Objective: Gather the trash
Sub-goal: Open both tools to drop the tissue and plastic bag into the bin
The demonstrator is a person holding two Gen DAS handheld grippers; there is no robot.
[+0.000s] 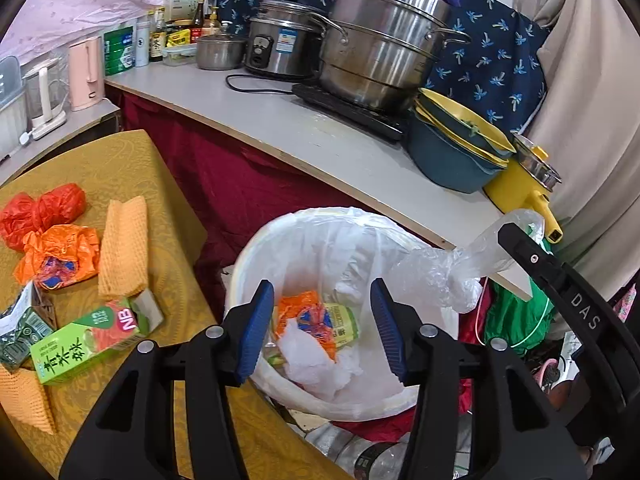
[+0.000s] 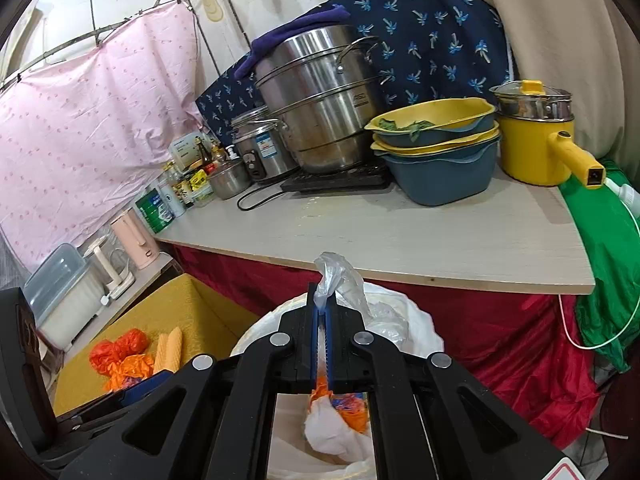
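Observation:
My left gripper (image 1: 320, 292) hangs open over a white bin (image 1: 244, 264) lined with a clear plastic bag (image 1: 360, 248); nothing is between its blue pads. Down in the bin lie an orange wrapper (image 1: 308, 316), a green carton (image 1: 344, 320) and white tissue (image 1: 316, 360). My right gripper (image 2: 322, 296) is shut on a bunched edge of the bag (image 2: 336, 276), holding it up at the bin's far right rim. On the yellow table (image 1: 120, 152) to the left lie red and orange bags (image 1: 40, 212), an orange cloth (image 1: 124, 248), a green tea box (image 1: 88, 340) and a crumpled carton (image 1: 20, 328).
Behind the bin runs a grey counter (image 1: 320, 140) over a red cloth, with steel pots (image 1: 376, 40), a rice cooker (image 1: 280, 44), stacked blue and yellow basins (image 1: 452, 148) and a yellow pot (image 1: 520, 188). A green bag (image 2: 600, 264) hangs at the counter's right end.

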